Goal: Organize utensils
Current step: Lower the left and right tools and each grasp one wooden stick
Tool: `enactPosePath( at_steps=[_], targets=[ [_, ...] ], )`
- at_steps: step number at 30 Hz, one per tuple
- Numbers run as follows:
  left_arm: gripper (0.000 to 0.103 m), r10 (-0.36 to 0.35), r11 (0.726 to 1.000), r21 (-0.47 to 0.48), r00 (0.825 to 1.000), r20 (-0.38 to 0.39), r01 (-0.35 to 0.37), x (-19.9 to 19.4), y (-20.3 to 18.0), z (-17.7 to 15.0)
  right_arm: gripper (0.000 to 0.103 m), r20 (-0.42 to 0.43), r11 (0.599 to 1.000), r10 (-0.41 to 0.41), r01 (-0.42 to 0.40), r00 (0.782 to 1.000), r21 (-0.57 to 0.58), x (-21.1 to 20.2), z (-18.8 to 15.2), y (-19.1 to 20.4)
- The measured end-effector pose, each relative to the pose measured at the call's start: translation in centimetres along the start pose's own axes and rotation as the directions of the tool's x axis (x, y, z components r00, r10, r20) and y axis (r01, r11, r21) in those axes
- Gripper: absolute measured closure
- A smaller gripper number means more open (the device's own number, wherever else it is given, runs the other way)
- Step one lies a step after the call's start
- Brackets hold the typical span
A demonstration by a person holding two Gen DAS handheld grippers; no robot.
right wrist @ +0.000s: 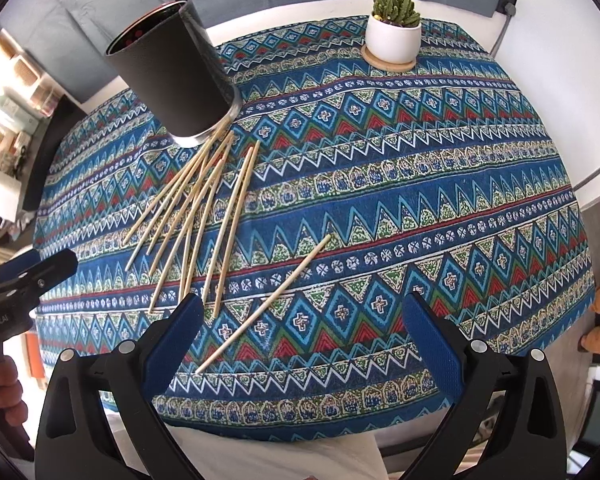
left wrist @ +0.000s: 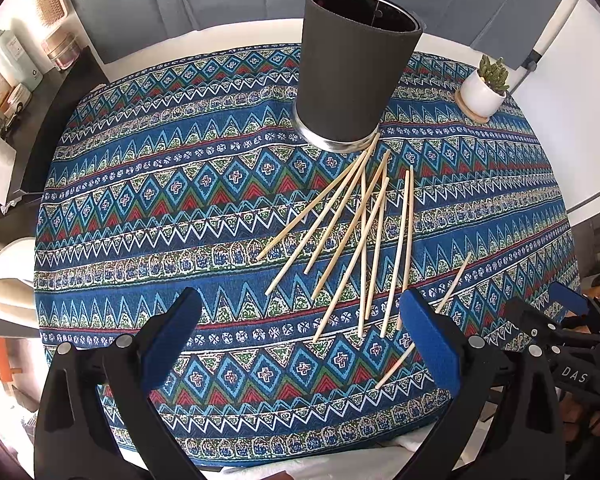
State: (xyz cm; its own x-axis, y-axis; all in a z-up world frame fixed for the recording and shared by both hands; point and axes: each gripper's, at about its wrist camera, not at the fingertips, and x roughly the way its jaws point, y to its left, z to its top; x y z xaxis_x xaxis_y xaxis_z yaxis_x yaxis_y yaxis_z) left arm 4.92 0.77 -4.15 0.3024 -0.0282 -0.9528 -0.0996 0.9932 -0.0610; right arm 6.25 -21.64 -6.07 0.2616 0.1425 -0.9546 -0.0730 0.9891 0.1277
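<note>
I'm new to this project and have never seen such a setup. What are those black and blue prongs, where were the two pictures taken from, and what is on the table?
The prongs are the two fingers of hand-held grippers; a person holds one in each hand. Each picture comes from a camera on one gripper, looking forward along its fingers: one from the left gripper, one from the right gripper. Both are open and hold nothing. On the patterned tablecloth stands a dark cup, upright. A fan of wooden chopsticks lies in front of it, and a single chopstick lies apart, nearer the right gripper. A small potted cactus sits on a coaster at the far edge.
</note>
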Motion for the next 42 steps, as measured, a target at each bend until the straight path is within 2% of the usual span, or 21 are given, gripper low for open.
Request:
enactPosePath(
  at_steps=[8,27,36,42],
  targets=[
    [0.006,0.040,0.994,0.101,0.999,-0.004,-0.039,1.5,0.4,1.8,0.008,-0.022,0.999,-0.038,0.038,0.999,0.006,2.0,0.5,-0.4],
    [0.006,0.087,0.971,0.228,0.993,-0.078,-0.067,9.3,3.0,5.8,0.008,-0.101,0.995,-0.087,0.091,0.991,0.038,8.4,0.1,0.6],
    [0.006,0.055,0.965,0.262,0.987,-0.151,-0.014,12.2,3.4,6.4,0.008,-0.120,0.994,-0.076,0.085,0.990,0.068,11.0,-0.3,1.2],
    [0.006,0.067,0.958,0.285,0.982,-0.178,-0.014,14.1,3.9,6.7,0.007,-0.115,0.992,-0.102,0.110,0.988,0.067,12.4,-0.4,1.0]
  ],
)
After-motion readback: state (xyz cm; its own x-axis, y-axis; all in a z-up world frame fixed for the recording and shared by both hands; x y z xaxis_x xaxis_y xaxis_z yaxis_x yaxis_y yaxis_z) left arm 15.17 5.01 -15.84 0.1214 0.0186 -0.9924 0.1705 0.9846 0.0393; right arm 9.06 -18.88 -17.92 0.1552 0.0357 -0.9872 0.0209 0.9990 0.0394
